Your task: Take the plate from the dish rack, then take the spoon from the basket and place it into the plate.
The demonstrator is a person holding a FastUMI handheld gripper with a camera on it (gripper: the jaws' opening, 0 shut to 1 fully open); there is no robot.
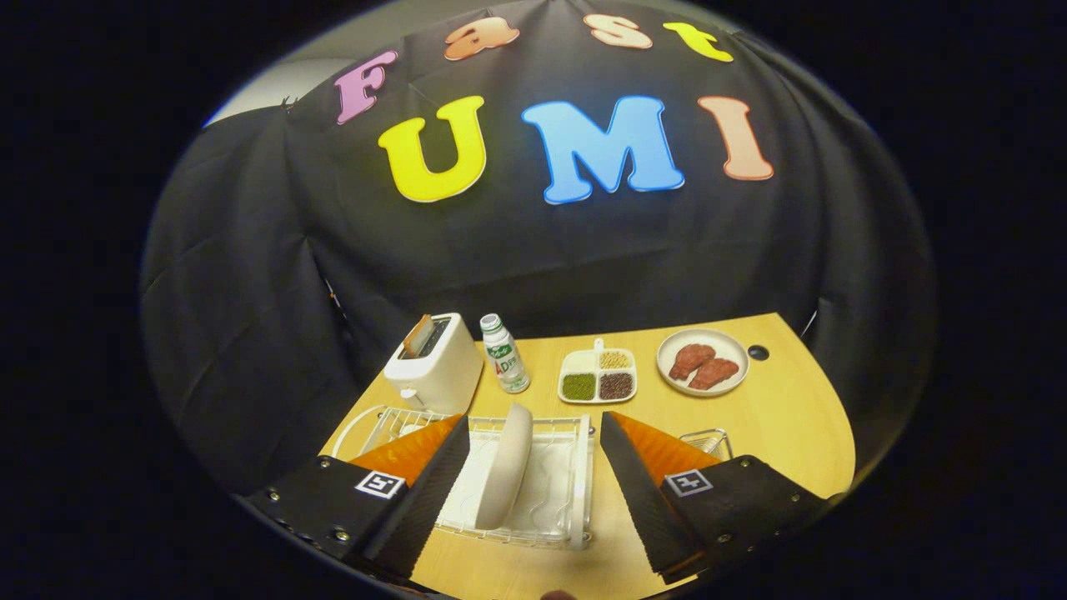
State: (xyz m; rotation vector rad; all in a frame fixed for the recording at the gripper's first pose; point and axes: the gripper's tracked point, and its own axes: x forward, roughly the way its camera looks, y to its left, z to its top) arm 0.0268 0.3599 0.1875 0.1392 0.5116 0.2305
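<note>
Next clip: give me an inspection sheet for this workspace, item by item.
Surface: wooden table, a round hole near its far edge.
Job's things: white plate upright on edge in the dish rack; wire basket beside the rack, partly hidden, contents cannot be told.
Clutter: toaster, bottle, divided dish of beans, plate of meat.
Grippers: gripper open, the upright plate between its fingers, untouched.
Cables: nothing seen.
Surroundings: black cloth wall.

Dim booth, light falling from above onto the table; the cloth wall stays dark. Sharp focus mid-scene, strong fisheye bending toward the edges.
</note>
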